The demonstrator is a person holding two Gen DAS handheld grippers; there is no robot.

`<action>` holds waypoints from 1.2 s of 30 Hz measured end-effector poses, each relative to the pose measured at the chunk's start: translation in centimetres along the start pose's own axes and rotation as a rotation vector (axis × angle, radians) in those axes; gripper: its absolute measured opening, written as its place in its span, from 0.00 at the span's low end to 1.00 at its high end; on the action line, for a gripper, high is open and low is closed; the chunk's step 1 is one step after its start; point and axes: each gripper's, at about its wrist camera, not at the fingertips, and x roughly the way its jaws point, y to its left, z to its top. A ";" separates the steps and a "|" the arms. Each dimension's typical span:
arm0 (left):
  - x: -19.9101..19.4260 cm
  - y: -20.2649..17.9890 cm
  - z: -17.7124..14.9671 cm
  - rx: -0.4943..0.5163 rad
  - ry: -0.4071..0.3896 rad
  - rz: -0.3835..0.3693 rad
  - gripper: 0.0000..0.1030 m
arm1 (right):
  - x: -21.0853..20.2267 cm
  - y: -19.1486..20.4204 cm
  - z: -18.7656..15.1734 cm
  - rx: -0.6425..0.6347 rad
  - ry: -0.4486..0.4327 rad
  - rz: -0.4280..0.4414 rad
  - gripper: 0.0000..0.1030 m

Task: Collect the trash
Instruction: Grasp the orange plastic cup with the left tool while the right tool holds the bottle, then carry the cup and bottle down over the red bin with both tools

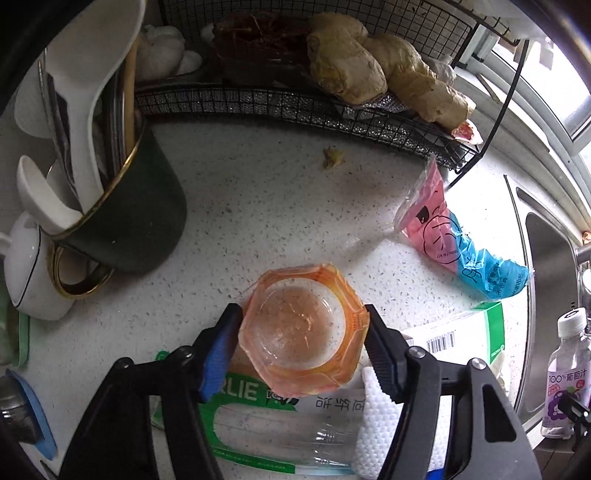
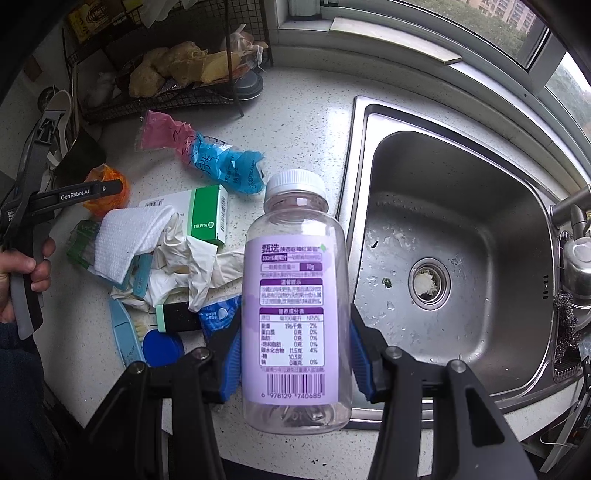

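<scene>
Countertop (image 2: 295, 110) litter beside sink (image 2: 454, 258)

**Daylight from the window, strong fisheye bend**

Both views are bright and evenly lit by daylight from the window (image 2: 491, 22). In the left wrist view the countertop (image 1: 258, 206) blows out to white near the sink (image 1: 546, 258). Shadows are soft and short. Straight lines bow towards the edges, and the corners fall into black vignette. The centres stay sharp, so the bottle label (image 2: 291, 314) is readable.

Orange cup (image 1: 303, 328), purple-labelled bottle (image 2: 293, 295), pink-and-blue wrapper (image 1: 454, 240) — white-speckled counter (image 1: 258, 206)
</scene>
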 end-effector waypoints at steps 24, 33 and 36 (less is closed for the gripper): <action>-20.1 -8.7 -19.0 0.023 -0.138 0.074 0.61 | -8.7 -0.4 -8.0 -0.191 -0.167 0.167 0.45; -23.0 -15.6 -29.3 0.011 -0.159 0.095 0.61 | -11.8 -2.3 -16.0 -0.312 -0.201 0.241 0.45; -23.2 -17.1 -32.8 -0.014 -0.153 0.102 0.61 | -12.3 -2.9 -19.0 -0.349 -0.200 0.259 0.45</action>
